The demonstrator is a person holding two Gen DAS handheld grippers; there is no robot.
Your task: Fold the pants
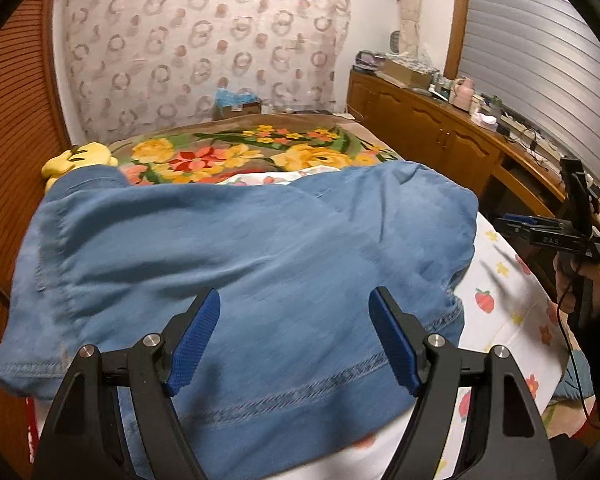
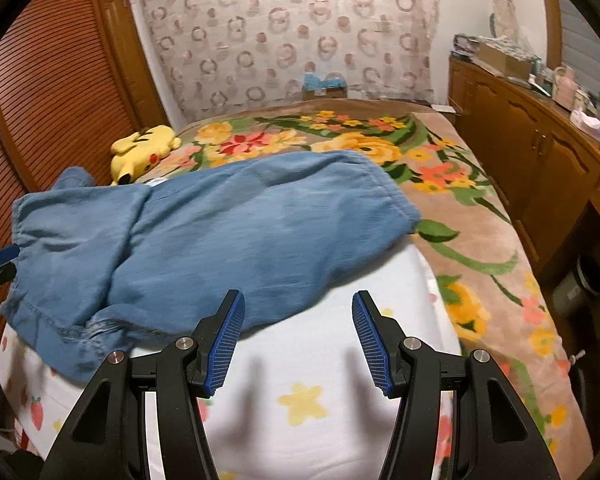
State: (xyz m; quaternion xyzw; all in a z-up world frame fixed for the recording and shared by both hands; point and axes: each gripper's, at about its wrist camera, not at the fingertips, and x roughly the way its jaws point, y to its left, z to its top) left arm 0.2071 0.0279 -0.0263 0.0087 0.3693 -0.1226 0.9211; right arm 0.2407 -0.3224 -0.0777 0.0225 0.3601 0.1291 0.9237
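Note:
Blue pants (image 1: pixel 240 252) lie folded over on the white printed sheet (image 1: pixel 508 304) at the near end of the bed. They also show in the right wrist view (image 2: pixel 204 232). My left gripper (image 1: pixel 294 300) is open and empty, hovering over the pants' near hem. My right gripper (image 2: pixel 298 304) is open and empty, above the sheet (image 2: pixel 300 360) just off the pants' right edge. The right gripper also shows at the far right of the left wrist view (image 1: pixel 540 228).
A floral blanket (image 2: pixel 460 208) covers the far and right part of the bed. A yellow plush toy (image 2: pixel 144 152) lies at the left by the slatted wooden doors (image 2: pixel 48 80). A wooden cabinet (image 2: pixel 540 152) with clutter on top runs along the right.

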